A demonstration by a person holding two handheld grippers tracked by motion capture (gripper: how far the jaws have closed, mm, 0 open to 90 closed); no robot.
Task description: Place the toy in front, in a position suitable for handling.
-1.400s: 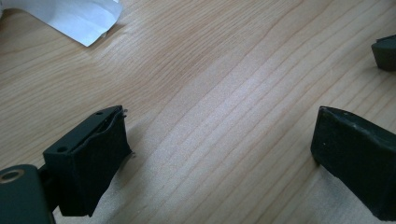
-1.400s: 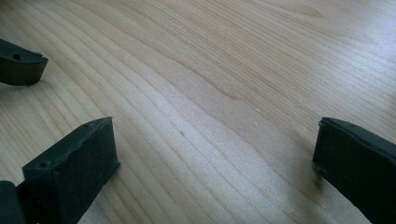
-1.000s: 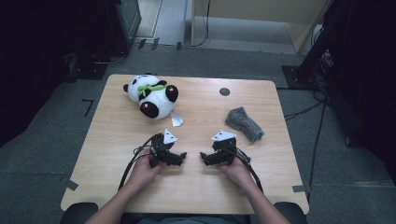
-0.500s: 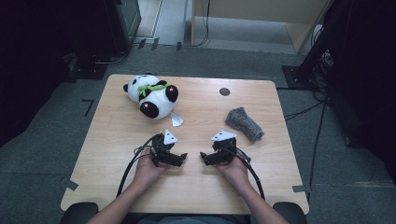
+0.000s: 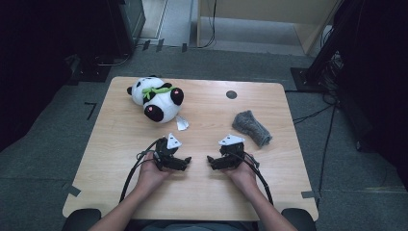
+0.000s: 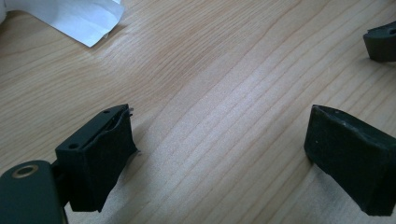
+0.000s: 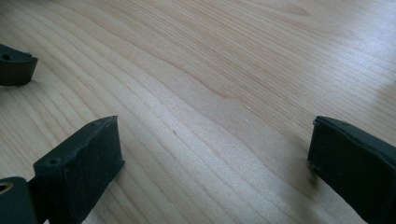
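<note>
A panda plush toy [image 5: 156,98] lies at the back left of the wooden table [image 5: 202,192], with a small white paper tag [image 5: 182,123] just in front of it. A grey knitted cloth [image 5: 251,127] lies at the right. Both grippers rest low on the table near the front middle, jaws pointing toward each other. My left gripper [image 5: 184,163] is open with bare wood between its jaws [image 6: 219,144]. My right gripper [image 5: 211,162] is open too, nothing between its jaws [image 7: 215,154]. The white tag [image 6: 74,18] shows at the top left of the left gripper view.
A small dark round mark [image 5: 231,95] sits near the table's back edge. Black cables trail from both grippers over the front edge. Dark equipment and cables stand on the floor around the table. The other gripper's jaw tip [image 6: 380,42] shows in each gripper view.
</note>
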